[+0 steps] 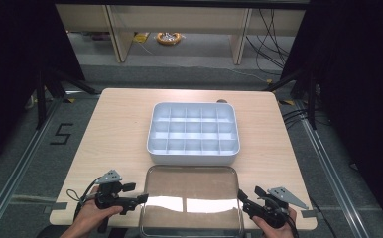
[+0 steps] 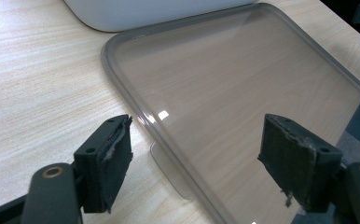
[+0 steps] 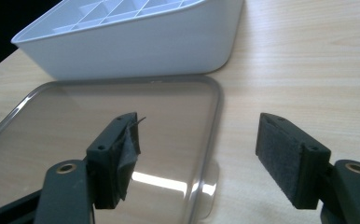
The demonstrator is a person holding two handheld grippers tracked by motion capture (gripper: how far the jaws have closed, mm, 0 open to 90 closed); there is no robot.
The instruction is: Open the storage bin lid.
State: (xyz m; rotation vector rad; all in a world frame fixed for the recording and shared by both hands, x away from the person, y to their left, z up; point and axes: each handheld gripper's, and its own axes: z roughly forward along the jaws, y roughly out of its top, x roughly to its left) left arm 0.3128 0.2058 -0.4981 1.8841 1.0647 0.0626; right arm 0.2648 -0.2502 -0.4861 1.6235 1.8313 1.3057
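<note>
Clear lid (image 1: 191,201) flat between low, level left gripper (image 1: 144,198) and right gripper (image 1: 241,197), both open.

A light wooden table (image 1: 115,129) with two things lying on it.

On the table lie a white compartment tray (image 1: 193,157) and a clear flat lid (image 1: 192,203), side by side and almost touching. In the left gripper view, the lid's rim passes between the fingers (image 2: 106,163), with bare wood beside the near finger. In the right gripper view, the lid's edge also lies between the fingers (image 3: 285,154), and the tray stands beyond them.
</note>
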